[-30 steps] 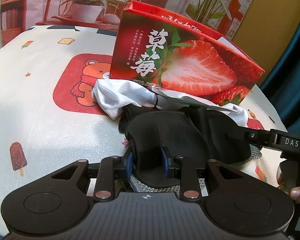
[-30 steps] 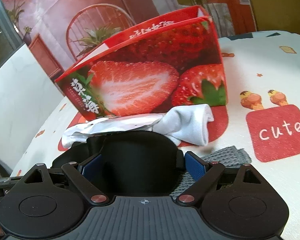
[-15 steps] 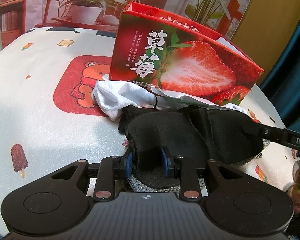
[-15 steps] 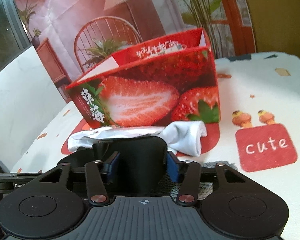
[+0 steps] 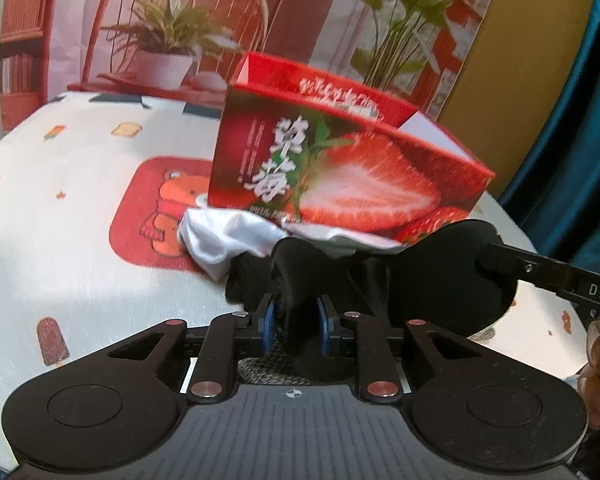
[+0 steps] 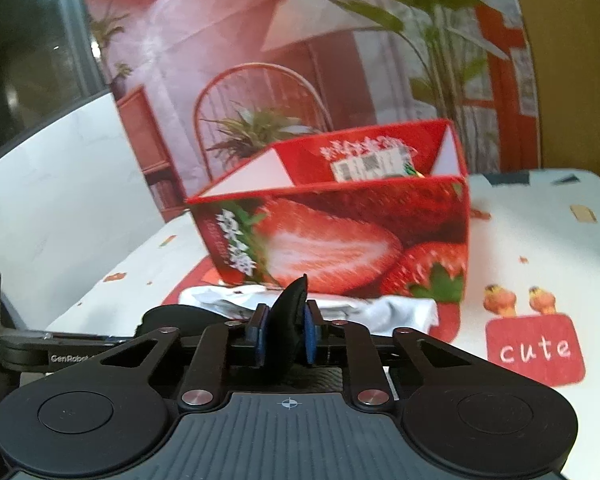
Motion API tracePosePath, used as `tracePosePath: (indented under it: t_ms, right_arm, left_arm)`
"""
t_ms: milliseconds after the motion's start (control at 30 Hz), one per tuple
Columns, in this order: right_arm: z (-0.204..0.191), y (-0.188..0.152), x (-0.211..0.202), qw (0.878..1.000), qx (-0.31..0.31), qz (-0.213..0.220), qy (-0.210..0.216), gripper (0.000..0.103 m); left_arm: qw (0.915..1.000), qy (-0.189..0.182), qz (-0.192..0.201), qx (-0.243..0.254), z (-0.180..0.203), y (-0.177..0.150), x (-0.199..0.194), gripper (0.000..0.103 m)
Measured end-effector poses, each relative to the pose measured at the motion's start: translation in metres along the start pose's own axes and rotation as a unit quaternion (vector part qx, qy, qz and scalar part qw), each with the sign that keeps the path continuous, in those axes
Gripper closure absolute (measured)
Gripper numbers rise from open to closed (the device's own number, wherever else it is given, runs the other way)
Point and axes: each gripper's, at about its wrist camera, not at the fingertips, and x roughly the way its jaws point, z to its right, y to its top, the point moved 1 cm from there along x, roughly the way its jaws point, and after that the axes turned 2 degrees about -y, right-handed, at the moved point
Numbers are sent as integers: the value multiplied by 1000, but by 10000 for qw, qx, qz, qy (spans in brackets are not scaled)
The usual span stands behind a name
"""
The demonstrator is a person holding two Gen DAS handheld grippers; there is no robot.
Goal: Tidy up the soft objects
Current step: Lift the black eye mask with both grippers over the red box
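- The black sock (image 5: 440,280) hangs between both grippers, in front of the strawberry box (image 5: 340,184).
- Left gripper (image 5: 296,320) pinches one bunched end; only its view shows the stretched span.
- Right gripper (image 6: 284,330), jaws just closed, clamps a folded edge (box's open top visible here only).

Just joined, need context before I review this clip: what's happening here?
A person is working two handheld grippers on one black fabric piece. The left gripper is shut on one end, and the right gripper has just closed on the other, so the cloth hangs between them above the table. A white cloth lies against the open strawberry box, with a grey knit piece beneath the black one. Nothing soft shows inside the box.
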Motion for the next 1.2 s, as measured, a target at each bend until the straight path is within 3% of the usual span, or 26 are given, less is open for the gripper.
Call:
tracePosePath:
  t_ms: [367, 567, 767, 967, 1200]
  right_arm:
    - [-32, 37, -26, 9972, -520, 489, 236, 91]
    - [-41, 75, -27, 9918, -920, 858, 229, 91]
    - [-34, 116, -11, 9873, -1058, 1182, 106, 91]
    - [-13, 145, 20, 9873, -988, 1242, -119, 91]
    - [24, 149, 66, 9943, -449, 925, -295, 91]
  left_arm:
    - [9944, -51, 1017, 277, 14, 32, -49, 85]
    - [9860, 6, 1554, 613, 27, 75, -57, 85]
    - [9758, 134, 1902, 1068, 47, 123, -40, 85]
    - [9756, 236, 1796, 1241, 60, 161, -3, 85]
    - [9838, 311, 1187, 1310, 56, 178, 55, 85]
